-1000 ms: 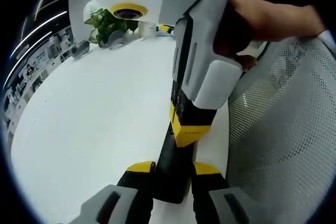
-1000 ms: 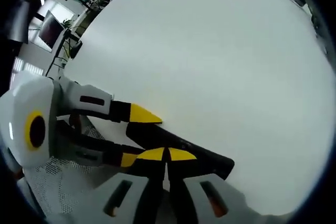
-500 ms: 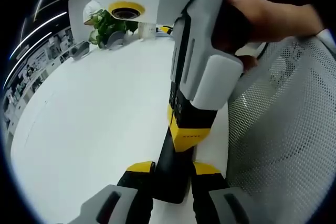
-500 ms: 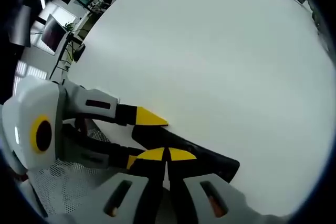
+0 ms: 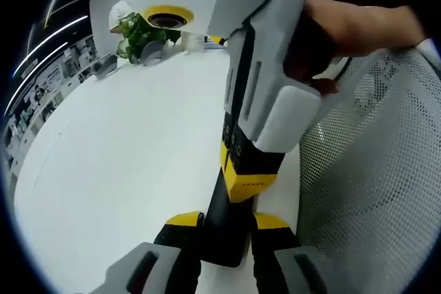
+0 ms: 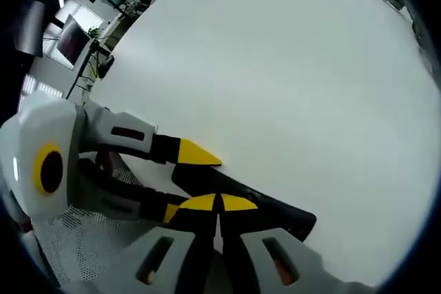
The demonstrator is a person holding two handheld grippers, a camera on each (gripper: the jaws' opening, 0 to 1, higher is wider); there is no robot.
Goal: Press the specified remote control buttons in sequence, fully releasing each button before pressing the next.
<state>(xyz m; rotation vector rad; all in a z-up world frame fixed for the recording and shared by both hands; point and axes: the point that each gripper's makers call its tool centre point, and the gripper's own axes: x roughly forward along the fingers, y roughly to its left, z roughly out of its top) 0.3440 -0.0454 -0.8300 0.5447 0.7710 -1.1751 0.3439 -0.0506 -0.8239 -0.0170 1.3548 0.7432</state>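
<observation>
No text, label, brand, number or sign can be read in either view. The yellow tip of the right gripper carries a short dark marking in the left gripper view, too small and blurred to make out. The far shelves at the left of that view are too blurred for any lettering to be told.
</observation>
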